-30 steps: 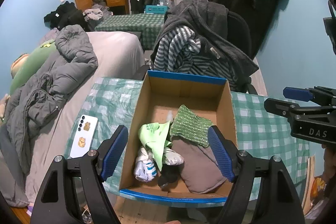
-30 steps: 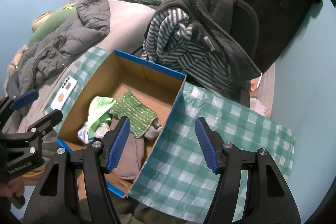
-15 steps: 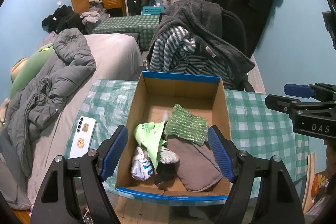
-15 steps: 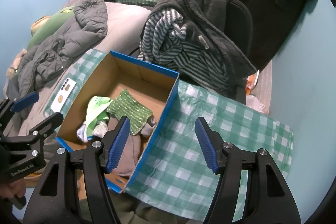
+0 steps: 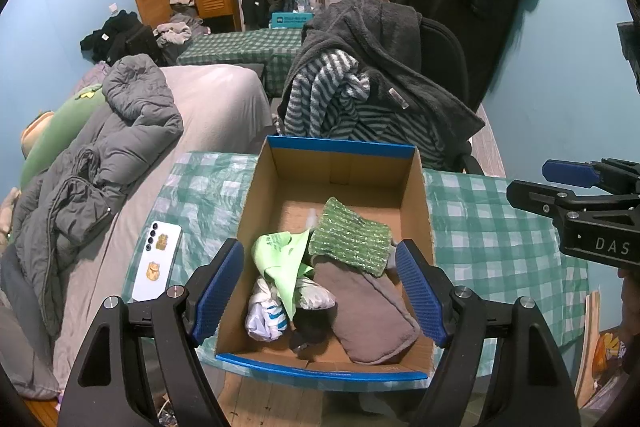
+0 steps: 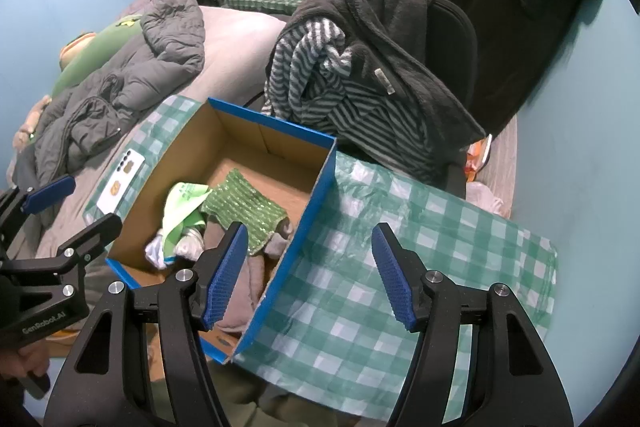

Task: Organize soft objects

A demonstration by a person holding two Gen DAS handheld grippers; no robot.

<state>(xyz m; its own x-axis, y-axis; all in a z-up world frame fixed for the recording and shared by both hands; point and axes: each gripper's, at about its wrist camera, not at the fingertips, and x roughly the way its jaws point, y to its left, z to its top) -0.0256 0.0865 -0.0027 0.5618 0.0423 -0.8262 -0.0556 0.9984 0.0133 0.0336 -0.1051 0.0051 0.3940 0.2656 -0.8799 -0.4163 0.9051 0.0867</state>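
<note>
Across the middle of both views sits an open, blue-edged cardboard box (image 5: pixel 336 179) on a green-and-white checked tablecloth (image 6: pixel 400 267). Low in the box lie 4 soft things: a sparkly green knitted cloth (image 5: pixel 352 237), a pale green fabric piece (image 5: pixel 280 259), a white bundle (image 5: pixel 266 319) and a flat grey-brown cushion (image 5: pixel 368 315). At lower centre, the left gripper (image 5: pixel 320 291) hangs wide open and empty over them. Right gripper (image 6: pixel 308 275), equally wide and empty, straddles the box's right wall. A white phone (image 5: pixel 158 261) lies at left.
</note>
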